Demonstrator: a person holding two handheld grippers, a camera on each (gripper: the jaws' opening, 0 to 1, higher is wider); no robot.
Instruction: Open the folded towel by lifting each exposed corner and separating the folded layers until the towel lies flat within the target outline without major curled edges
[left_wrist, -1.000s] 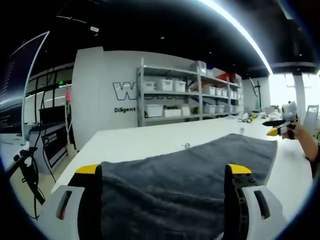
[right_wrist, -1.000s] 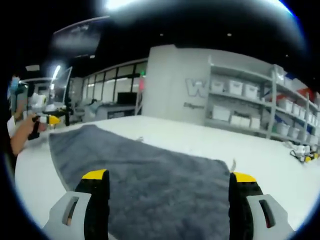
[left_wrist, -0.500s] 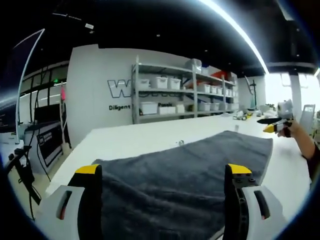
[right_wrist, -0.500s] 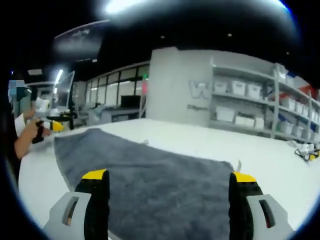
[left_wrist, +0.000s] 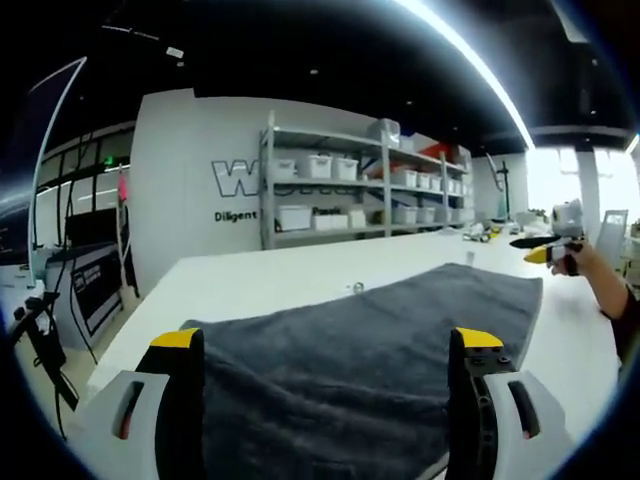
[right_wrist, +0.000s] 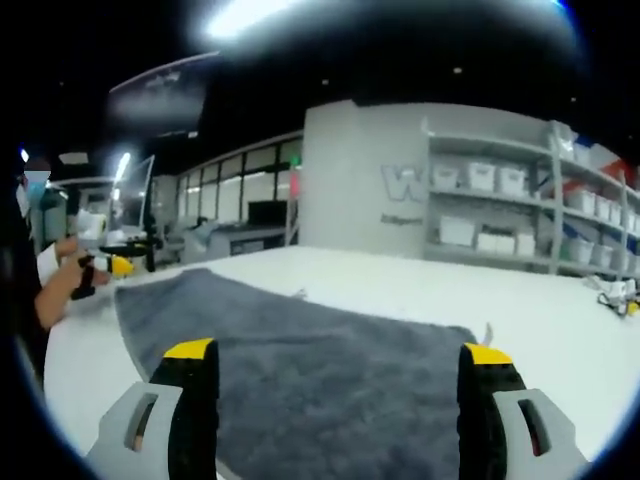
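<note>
A dark grey towel (left_wrist: 370, 335) lies spread out on the white table (left_wrist: 260, 285). In the left gripper view, my left gripper (left_wrist: 325, 350) stands open over the towel's near edge, with nothing between its jaws. The right gripper (left_wrist: 535, 248), held in a person's hand, shows at the far right beyond the towel's far end. In the right gripper view, my right gripper (right_wrist: 335, 362) is open above the same towel (right_wrist: 330, 350), and the left gripper (right_wrist: 112, 263) shows at the far left in a hand. A small tag (right_wrist: 487, 331) sticks up at the towel's far edge.
Grey shelving (left_wrist: 360, 190) with white bins stands against the back wall behind the table. Small objects (left_wrist: 485, 233) lie on the table's far right part. A screen on a stand (left_wrist: 40, 330) is left of the table. White tabletop (right_wrist: 560, 330) extends around the towel.
Both cameras have shifted slightly, so each view shows the towel a little lower and flatter. The towel itself has not visibly moved. Both grippers stay open.
</note>
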